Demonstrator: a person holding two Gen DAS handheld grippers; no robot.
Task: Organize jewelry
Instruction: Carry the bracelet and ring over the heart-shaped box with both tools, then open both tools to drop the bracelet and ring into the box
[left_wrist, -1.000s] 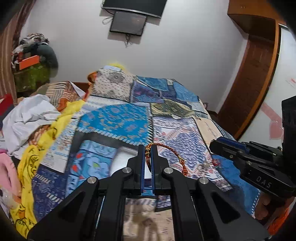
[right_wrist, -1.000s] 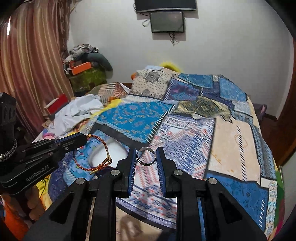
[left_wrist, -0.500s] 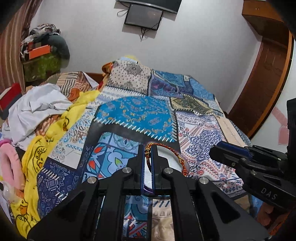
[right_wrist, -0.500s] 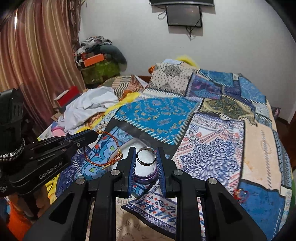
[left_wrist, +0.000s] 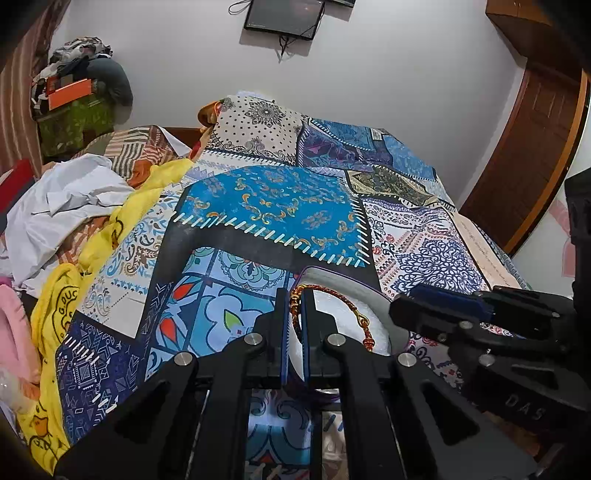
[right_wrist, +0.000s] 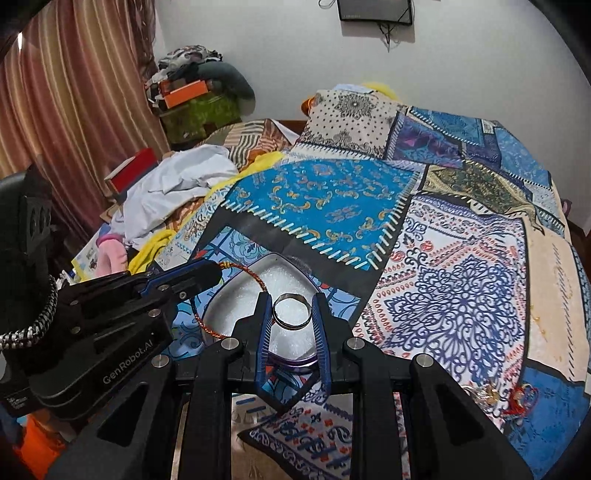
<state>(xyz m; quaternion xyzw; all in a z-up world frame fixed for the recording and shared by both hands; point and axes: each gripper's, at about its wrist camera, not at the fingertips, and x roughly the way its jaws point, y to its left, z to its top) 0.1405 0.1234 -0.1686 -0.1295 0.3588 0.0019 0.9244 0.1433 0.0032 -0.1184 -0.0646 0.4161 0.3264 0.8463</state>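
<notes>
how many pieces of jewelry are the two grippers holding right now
2. A red-and-gold cord bracelet is pinched in the left gripper, and a silver ring is clamped in the right gripper, both above the white-lined box. Other pieces may be hidden.

Your left gripper's (left_wrist: 294, 295) black fingers hide the near part of the red-and-gold beaded thread bracelet (left_wrist: 334, 297). Your right gripper (right_wrist: 291, 301) covers the near rim of the white-lined, purple-edged jewelry box (right_wrist: 258, 278), and the small red-and-gold trinkets (right_wrist: 515, 397) near the patchwork bedspread's (right_wrist: 461, 280) right edge are too small to identify.
</notes>
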